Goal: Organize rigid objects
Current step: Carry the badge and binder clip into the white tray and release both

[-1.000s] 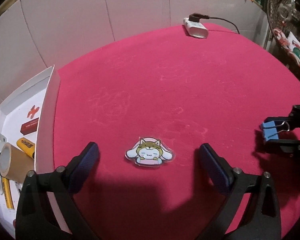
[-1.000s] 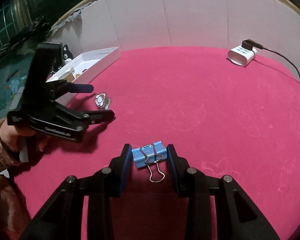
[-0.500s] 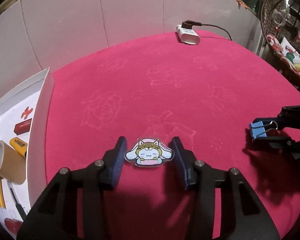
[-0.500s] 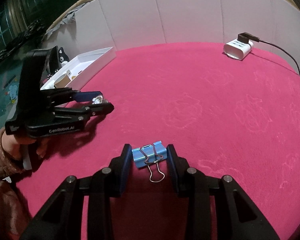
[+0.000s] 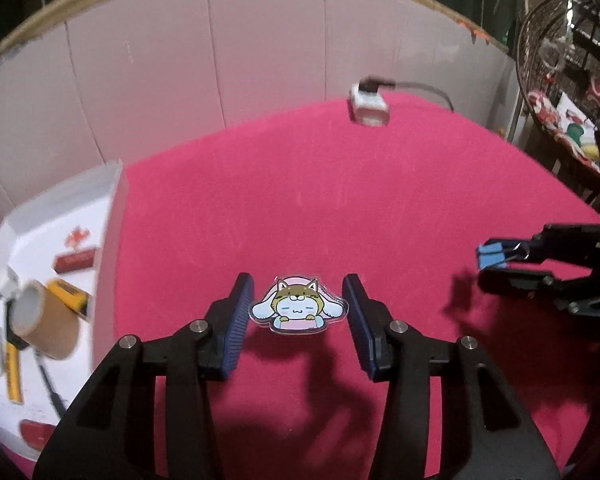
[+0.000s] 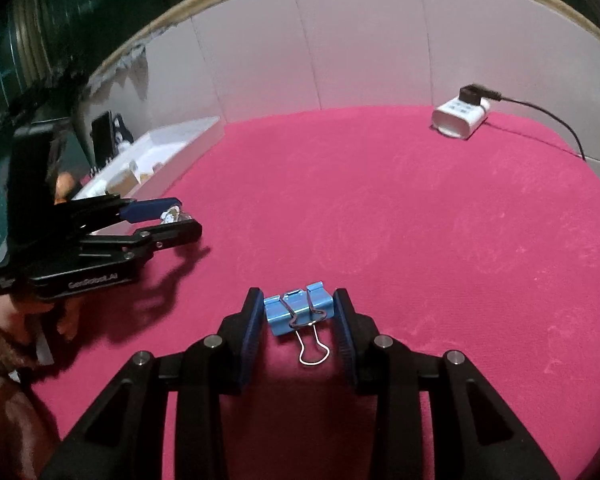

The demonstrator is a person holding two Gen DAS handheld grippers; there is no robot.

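Two claws each hold one small item above a red table (image 5: 340,208). From the left wrist, the left claw (image 5: 298,312) is clenched on a flat cartoon charm (image 5: 298,310), its long axis spanning pad to pad, face up. A white tray (image 5: 112,216) of sorted items lies left; carrying the charm level should prevent slipping. From the right wrist, the right claw (image 6: 298,316) grasps a blue binder clip (image 6: 298,312), wire handles pointing toward the camera, body crosswise.
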